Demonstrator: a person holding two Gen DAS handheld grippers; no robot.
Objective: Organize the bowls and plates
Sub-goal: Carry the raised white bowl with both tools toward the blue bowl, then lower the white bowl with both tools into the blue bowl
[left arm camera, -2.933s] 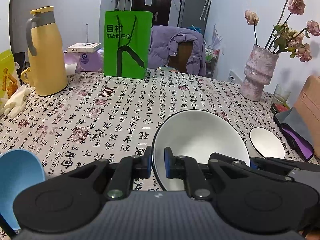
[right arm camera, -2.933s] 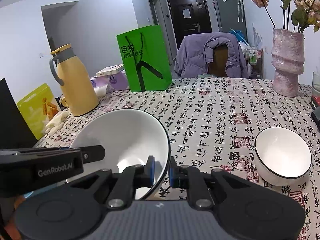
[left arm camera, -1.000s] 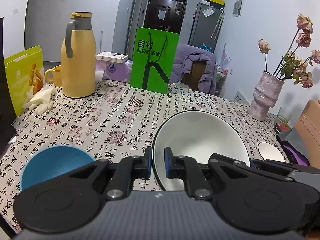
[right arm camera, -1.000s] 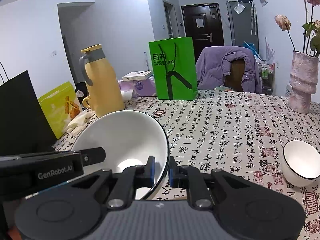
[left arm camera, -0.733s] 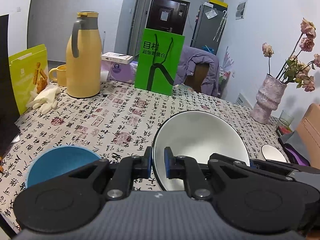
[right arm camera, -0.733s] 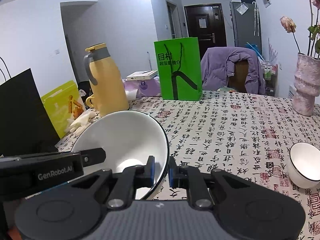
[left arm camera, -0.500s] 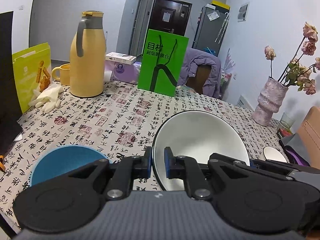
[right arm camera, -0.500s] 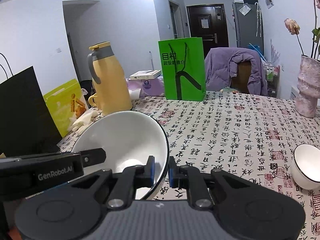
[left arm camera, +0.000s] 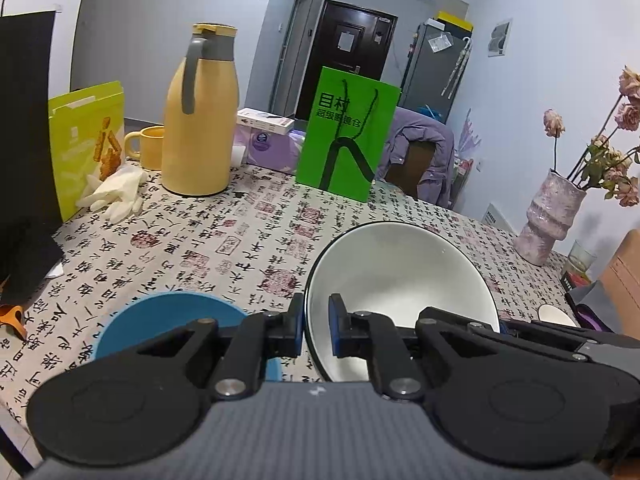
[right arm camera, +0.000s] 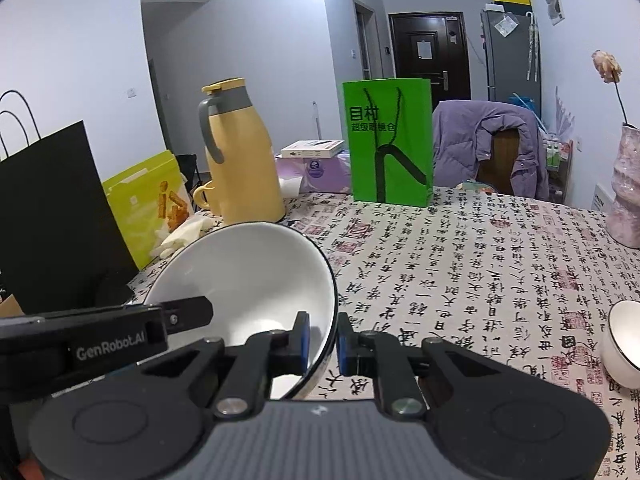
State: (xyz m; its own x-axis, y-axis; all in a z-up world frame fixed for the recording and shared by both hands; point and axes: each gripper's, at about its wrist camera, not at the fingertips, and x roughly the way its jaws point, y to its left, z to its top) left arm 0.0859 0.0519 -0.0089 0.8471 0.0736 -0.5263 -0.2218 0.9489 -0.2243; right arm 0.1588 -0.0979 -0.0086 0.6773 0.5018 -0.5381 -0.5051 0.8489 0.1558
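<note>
Both grippers, left [left arm camera: 316,330] and right [right arm camera: 323,338], pinched opposite rims of the large white bowl [left arm camera: 400,292], holding it above the patterned tablecloth [left arm camera: 224,240], beside a blue bowl [left arm camera: 168,320].

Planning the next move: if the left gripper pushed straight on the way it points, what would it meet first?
Beyond the white bowl the left gripper already clamps, probably bare tablecloth; the green bag stands farther back. Depth is uncertain.
</note>
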